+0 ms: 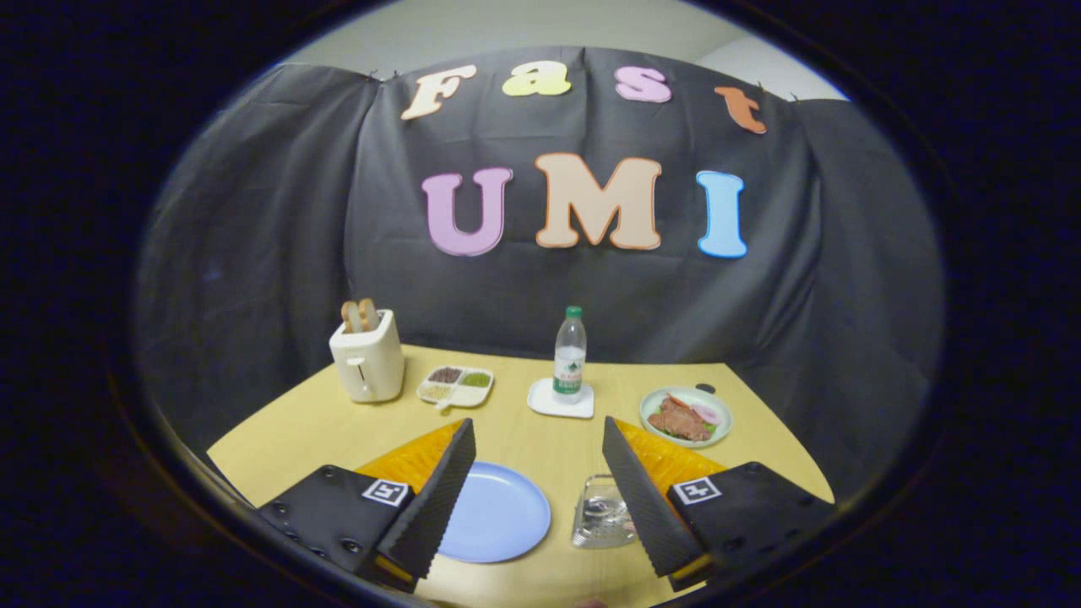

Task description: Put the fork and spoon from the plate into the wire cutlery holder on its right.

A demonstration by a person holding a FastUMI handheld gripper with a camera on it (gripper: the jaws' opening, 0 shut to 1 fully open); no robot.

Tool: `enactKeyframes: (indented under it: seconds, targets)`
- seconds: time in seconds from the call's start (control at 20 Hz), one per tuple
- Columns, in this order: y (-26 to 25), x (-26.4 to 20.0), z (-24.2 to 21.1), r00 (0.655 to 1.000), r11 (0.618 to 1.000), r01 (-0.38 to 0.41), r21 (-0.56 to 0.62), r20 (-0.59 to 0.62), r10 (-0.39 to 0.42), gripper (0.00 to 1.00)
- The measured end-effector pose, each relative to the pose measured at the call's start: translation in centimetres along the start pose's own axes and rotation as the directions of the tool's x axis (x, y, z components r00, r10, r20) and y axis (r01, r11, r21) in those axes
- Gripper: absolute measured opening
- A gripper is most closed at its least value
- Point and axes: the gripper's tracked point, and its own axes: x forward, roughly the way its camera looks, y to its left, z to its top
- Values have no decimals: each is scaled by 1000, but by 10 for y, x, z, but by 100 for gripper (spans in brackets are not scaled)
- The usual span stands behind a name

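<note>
While hovering over the table (540, 460), holding the gripper (537, 422) spread wide, pinching nothing. Framing the plate (498, 515) between the fingers, lying bare by the look of it. Catching the holder (601, 511) just right of the plate, sitting close against the right finger, glinting inside; possibly carrying fork and spoon already, though too blurred for telling. Judging such cutlery as light, stiff, thin and slick, likely sliding in a flat pinch; calling for gripping across the handle near mid-length and lowering gently, avoiding tipping the light holder.
</note>
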Motion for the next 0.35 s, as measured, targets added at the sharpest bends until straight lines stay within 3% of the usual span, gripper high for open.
enactKeyframes:
  seconds: [0.35]
  targets:
    - [10,4,40,991,1000,16,-17,131,-14,97]
